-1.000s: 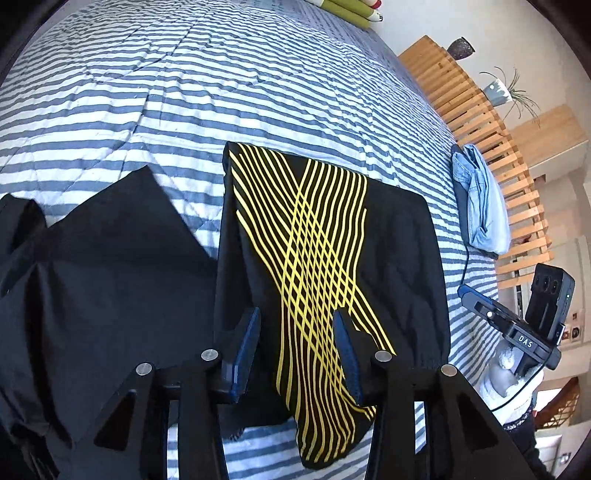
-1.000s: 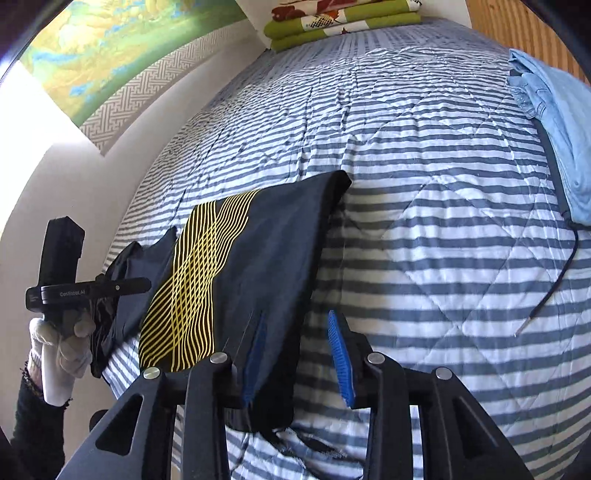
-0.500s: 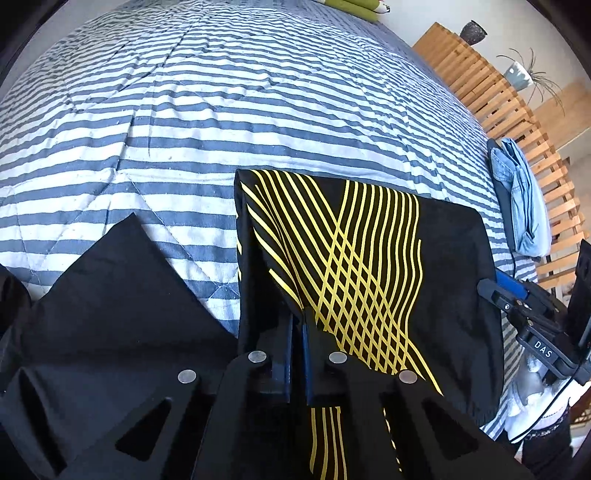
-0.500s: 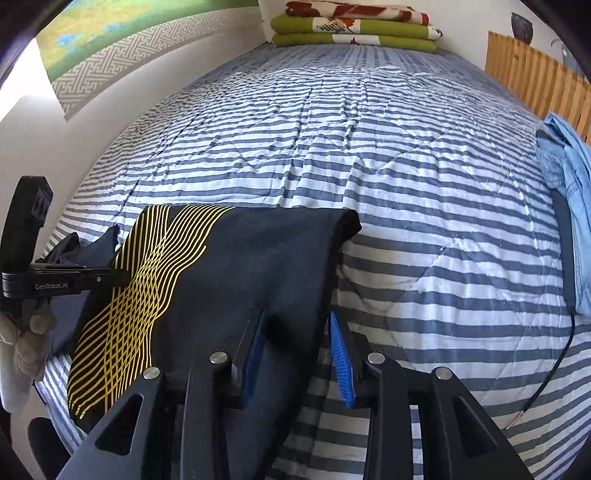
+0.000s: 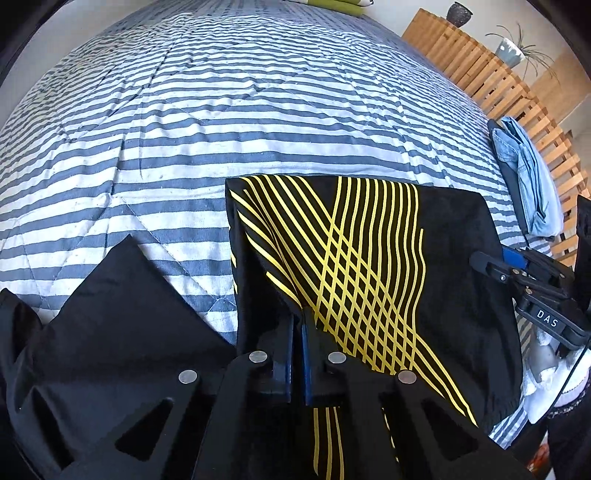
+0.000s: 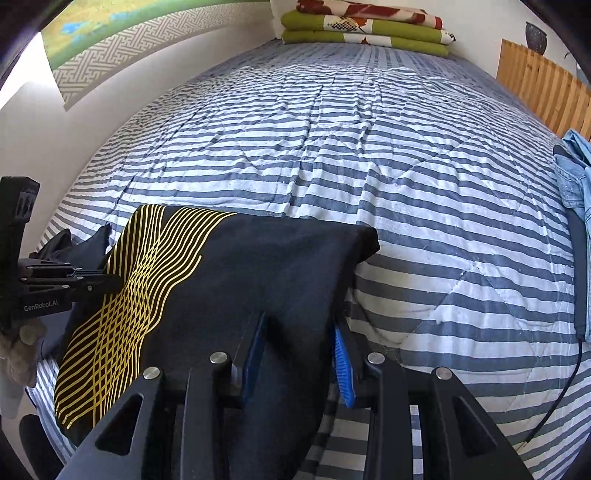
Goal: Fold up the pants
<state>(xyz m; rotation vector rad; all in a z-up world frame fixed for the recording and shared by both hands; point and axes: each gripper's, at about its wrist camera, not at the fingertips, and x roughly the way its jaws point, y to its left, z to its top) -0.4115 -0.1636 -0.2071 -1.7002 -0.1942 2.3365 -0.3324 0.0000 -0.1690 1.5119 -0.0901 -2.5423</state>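
Black pants (image 5: 454, 258) with a yellow line pattern lie near the front edge of a striped bed (image 5: 258, 110); a plain black part (image 5: 110, 314) spreads to the left. My left gripper (image 5: 297, 328) is shut on a raised fold of the patterned cloth. In the right wrist view the same pants (image 6: 258, 266) run under my right gripper (image 6: 299, 347), which stands open with the dark right-hand edge of the cloth between its blue pads. The right gripper (image 5: 491, 264) shows at the pants' right side, and the left gripper (image 6: 114, 282) at their left.
Light blue jeans (image 5: 528, 177) lie at the bed's right edge beside a wooden slatted frame (image 5: 498, 85). Folded green blankets (image 6: 365, 33) sit at the head of the bed. A dark cable (image 6: 554, 406) trails over the quilt on the right. A wall (image 6: 37, 147) borders the left.
The left gripper went from open to shut on the patterned cloth and lifted a fold. The right gripper moved forward over the pants' right edge and stayed open.
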